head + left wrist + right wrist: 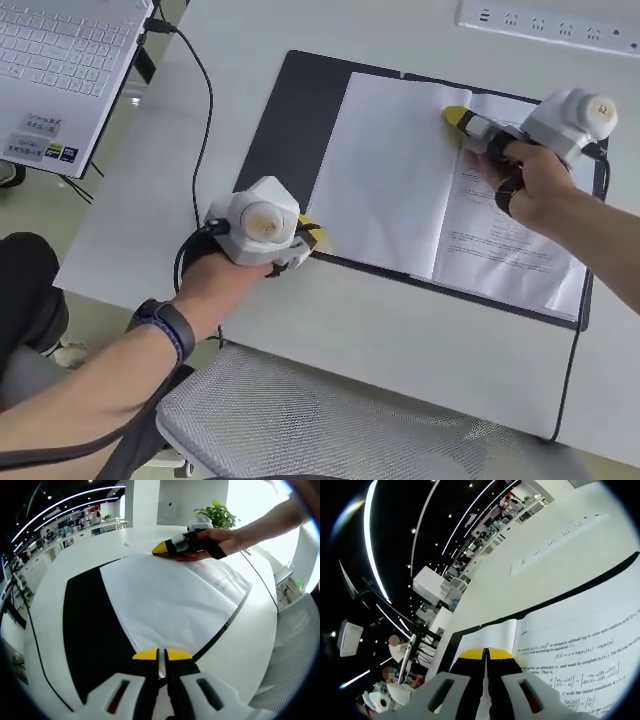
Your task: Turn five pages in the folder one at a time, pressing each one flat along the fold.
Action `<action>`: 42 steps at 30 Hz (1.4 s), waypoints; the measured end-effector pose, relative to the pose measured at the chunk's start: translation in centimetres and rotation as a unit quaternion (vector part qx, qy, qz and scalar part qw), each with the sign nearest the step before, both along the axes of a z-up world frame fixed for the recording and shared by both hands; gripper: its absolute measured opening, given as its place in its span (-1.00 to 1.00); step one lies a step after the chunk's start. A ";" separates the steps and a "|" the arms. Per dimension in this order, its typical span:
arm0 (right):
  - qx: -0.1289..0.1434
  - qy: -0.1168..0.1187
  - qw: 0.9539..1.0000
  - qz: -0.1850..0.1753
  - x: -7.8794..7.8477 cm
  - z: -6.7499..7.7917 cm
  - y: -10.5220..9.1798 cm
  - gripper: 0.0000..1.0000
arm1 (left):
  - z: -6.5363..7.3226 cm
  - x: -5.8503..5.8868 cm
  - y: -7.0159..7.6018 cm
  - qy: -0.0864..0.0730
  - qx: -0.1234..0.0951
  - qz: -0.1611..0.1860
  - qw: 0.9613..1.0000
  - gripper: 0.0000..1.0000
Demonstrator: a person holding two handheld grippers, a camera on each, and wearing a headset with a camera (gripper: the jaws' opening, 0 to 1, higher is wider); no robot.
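Folder (290, 130) lies open on the white table (400, 330), black cover bare just ahead of the left gripper (312, 238) and to its left. That gripper sits at the near edge, at the lower corner of the blank page (385, 180). In the left gripper view its jaws are drawn to a thin slit at the left gripper (161, 655) tips (whether paper is caught in there, I cannot tell). Across the spread, the right gripper (455, 118) has its yellow tips down at the fold, near the top of the pages. Its own view shows the right gripper (485, 654) with jaws pressed together, the fold right ahead and the printed page (570, 650) to one side.

Around them: a black cable (205, 90) trails past the folder behind the left gripper, and a power strip (550, 25) lies beyond the right one. Long ceiling lights (380, 555) sweep over an open office, and a potted plant (220, 515) stands behind the right gripper (160, 548). The laptop (60, 70) is cut off at the frame edge. A hand (535, 180) covers part of the print, which is too small to read from the head view.
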State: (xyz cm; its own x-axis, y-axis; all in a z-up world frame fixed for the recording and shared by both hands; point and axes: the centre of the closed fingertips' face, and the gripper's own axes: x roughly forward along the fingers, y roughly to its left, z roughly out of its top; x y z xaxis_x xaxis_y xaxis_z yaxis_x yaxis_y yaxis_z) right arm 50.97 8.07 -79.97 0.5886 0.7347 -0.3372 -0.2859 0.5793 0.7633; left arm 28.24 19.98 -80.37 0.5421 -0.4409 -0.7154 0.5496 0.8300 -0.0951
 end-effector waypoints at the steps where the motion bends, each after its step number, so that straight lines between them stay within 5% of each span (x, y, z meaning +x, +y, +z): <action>1: 0.001 0.000 1.000 -0.002 0.3 0.0 0.0 -1.00 | 0.0 0.0 0.0 0.000 0.000 0.001 1.000 -0.96; 10: 0.001 -0.003 0.999 -0.035 3.8 -0.4 -0.9 -1.00 | -0.4 0.3 0.3 0.002 -0.004 0.007 1.000 -0.99; 17: -0.001 -0.009 0.999 -0.036 4.1 -0.5 -1.0 -1.00 | -0.4 0.3 0.2 0.001 -0.003 0.006 1.000 -0.98; 29: -0.005 -0.010 1.000 0.008 1.6 -0.8 -0.8 -1.00 | -1.7 0.8 0.5 0.000 -0.003 0.005 1.000 -0.96; 37: 0.000 -0.011 0.999 0.036 -2.7 0.5 0.0 -1.00 | -1.7 0.7 0.5 -0.002 -0.002 0.003 1.000 -0.94; 42: -0.001 -0.012 0.999 0.047 -3.8 0.0 -0.1 -1.00 | -1.6 0.6 0.5 -0.003 0.000 0.002 1.000 -0.95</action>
State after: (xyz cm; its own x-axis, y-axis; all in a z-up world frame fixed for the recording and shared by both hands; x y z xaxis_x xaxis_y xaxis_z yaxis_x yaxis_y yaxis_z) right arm 47.17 7.95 -80.01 0.5258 0.7859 -0.3253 -0.3575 0.5512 0.7539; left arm 28.87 20.44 -81.97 0.5484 -0.4385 -0.7120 0.5469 0.8322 -0.0913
